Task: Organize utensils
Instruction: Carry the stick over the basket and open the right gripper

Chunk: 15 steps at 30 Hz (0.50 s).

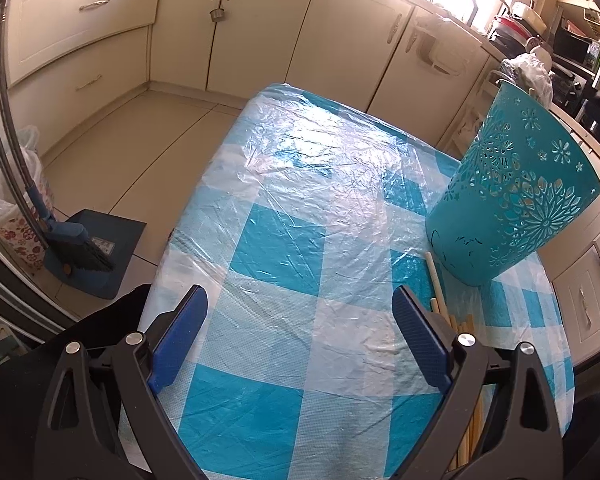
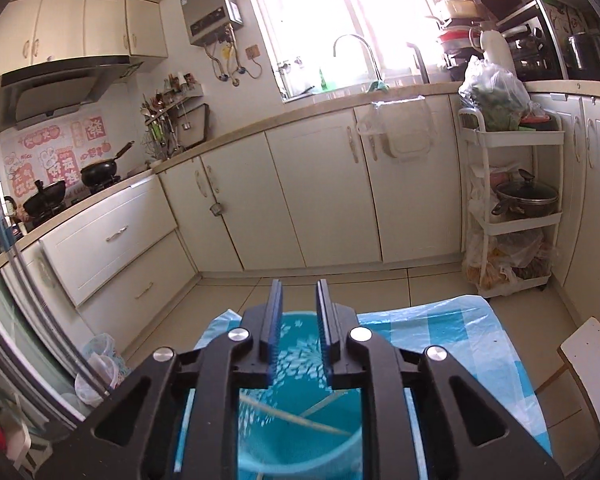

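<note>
In the left wrist view, the left gripper [image 1: 300,320] hangs wide open and empty at the bottom of the frame over the checked tablecloth [image 1: 292,208], with loose chopsticks [image 1: 438,284] lying at lower right, just beside the teal basket [image 1: 516,196]; the sound move is probably to close across one stick squarely. In the right wrist view, the right gripper [image 2: 298,320] shows a narrow gap holding nothing, poised above the basket mouth, where a few chopsticks lie inside at bottom centre.

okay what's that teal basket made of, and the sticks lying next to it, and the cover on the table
The teal basket looks like moulded plastic: smooth, evenly coloured, with cut-out flower patterns. The sticks beside it are pale and matte, probably bamboo or wood; grain is too small to confirm. The table cover seems to be thin clear plastic film over a blue-and-white checked cloth, judging by its wrinkles and glare.
</note>
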Available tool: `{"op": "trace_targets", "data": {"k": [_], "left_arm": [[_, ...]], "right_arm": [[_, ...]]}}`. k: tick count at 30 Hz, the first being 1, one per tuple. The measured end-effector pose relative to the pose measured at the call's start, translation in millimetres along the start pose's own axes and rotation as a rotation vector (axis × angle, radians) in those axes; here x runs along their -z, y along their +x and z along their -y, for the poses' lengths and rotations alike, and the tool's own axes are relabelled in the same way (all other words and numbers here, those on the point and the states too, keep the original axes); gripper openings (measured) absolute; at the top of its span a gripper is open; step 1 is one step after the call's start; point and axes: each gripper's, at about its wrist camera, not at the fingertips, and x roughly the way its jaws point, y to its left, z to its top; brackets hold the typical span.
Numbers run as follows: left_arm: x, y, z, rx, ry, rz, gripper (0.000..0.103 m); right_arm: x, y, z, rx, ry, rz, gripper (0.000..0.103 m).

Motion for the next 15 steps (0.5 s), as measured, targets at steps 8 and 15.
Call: {"op": "trace_targets", "data": {"k": [8,15], "left_arm": [[1,-1,0,-0.002,0.001,0.005,0.090],[1,0,1,-0.001,0.006,-0.002,0.090]], "right_arm": [[99,-41,-18,-0.026,-0.069,-0.250,0.022],[170,-6,-16,-0.015,-0.014,-0.503,0.018]]}}
